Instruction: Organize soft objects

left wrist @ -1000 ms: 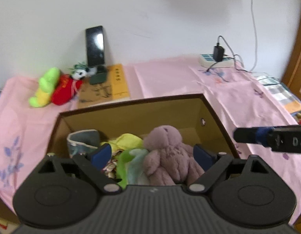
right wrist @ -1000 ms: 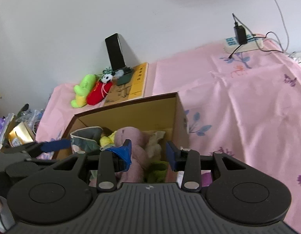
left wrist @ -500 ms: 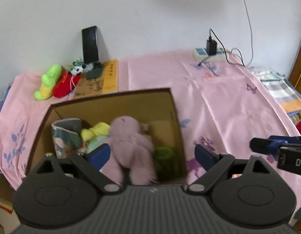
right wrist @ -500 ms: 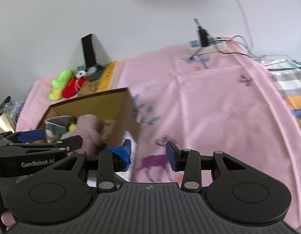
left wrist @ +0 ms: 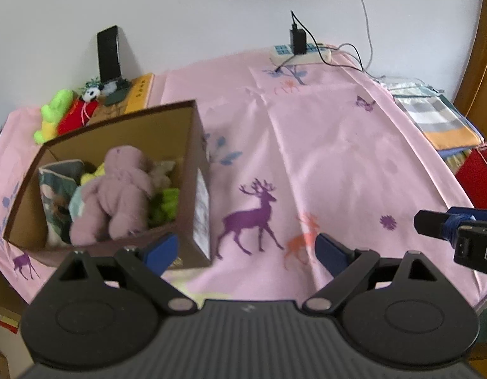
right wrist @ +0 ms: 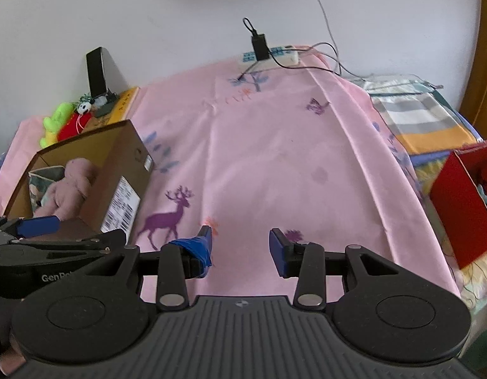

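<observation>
Left wrist view | left claw [left wrist: 246, 248] spread, empty | right claw [right wrist: 240, 244] parted, empty | pink plush [left wrist: 117, 189] packed in cardboard box [left wrist: 193, 170], probably for tidy storage

A pink cloth [left wrist: 322, 158] printed with deer covers the surface beneath a plain white wall [left wrist: 211, 9]. Daylight falls softly; wooden trim [right wrist: 486, 47] edges the right side.

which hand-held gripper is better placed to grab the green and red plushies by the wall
Left, probably. The left hand-held gripper is open, empty and nearer the cardboard box, behind which the green plush and red plush lie. The right hand-held gripper sits farther right.
</observation>
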